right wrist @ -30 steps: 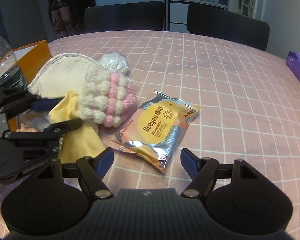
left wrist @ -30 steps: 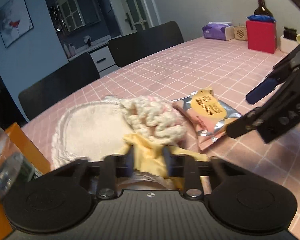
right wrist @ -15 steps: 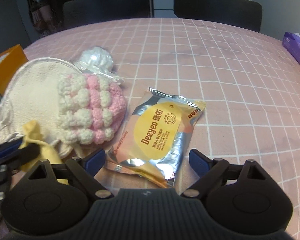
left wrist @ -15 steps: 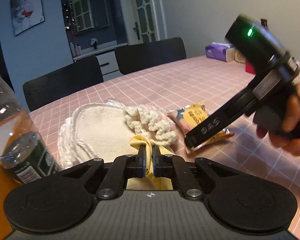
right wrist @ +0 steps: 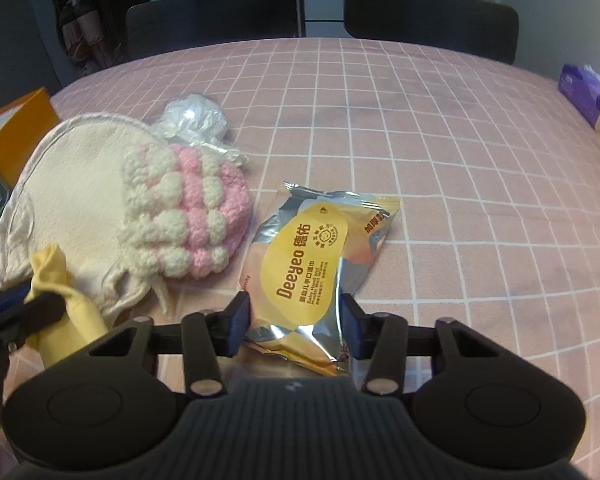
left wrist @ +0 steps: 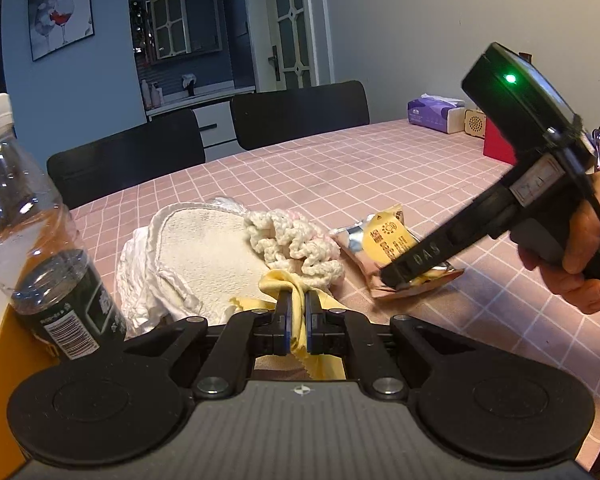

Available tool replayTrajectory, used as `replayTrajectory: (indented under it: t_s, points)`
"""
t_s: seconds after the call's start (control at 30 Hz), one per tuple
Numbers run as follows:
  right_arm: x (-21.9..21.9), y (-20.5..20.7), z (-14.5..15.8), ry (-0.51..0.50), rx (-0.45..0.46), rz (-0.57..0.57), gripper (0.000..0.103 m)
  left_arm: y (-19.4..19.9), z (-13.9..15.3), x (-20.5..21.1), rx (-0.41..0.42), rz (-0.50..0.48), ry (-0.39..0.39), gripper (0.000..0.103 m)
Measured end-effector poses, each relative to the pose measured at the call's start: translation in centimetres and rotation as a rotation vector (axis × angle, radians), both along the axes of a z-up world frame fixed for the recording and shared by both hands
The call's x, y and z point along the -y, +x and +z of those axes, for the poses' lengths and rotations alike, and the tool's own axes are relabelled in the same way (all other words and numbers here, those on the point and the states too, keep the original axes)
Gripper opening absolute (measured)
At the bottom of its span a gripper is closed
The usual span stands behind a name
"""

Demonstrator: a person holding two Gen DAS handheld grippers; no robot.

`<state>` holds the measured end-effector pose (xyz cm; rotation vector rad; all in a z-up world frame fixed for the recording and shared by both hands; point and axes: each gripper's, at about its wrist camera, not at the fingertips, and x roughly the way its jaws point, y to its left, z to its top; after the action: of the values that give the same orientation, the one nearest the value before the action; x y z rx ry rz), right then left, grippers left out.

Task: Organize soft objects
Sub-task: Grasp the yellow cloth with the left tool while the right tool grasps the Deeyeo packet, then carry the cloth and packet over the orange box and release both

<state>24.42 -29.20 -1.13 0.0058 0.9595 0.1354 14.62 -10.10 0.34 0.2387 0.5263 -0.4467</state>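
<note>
- While left tongs pinch the yellow cloth, pads pressed together on a bunched fold, cloth lies at near edge of the cream towel.
- Right tongs spread, one finger each side of the wet-wipes pack, touching or nearly; pack flat on pink checked counter.
- Pink-and-cream knit piece sits on towel, just beside pack.
- Water bottle at left, near towel.
</note>
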Motion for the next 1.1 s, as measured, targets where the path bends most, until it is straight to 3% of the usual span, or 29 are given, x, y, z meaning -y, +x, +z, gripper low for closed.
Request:
replayTrajectory:
  t_s: [0.13,0.33,0.63,1.1]
  points:
    - [-0.7,-1.9,0.8,-0.051,0.001,0.034,0.034,-0.8,0.5,-0.5,0.010,-0.007,-0.025,0.007]
    - [-0.7,-5.5,1.9,-0.080,0.013,0.046,0.031,-2.4,1.5,-1.0,0.034,-0.021,-0.044,0.007]
    - [-1.6,-11.1,5.1,-0.033,0.066,0.076,0.031,-6.4,3.0,-2.4,0.085,-0.046,-0.071,0.007]
    - [-6.8,-18.5,9.8,0.014,0.170,0.269,0.031,-11.3,6.7,-7.0,0.186,-0.012,-0.079,0.007]
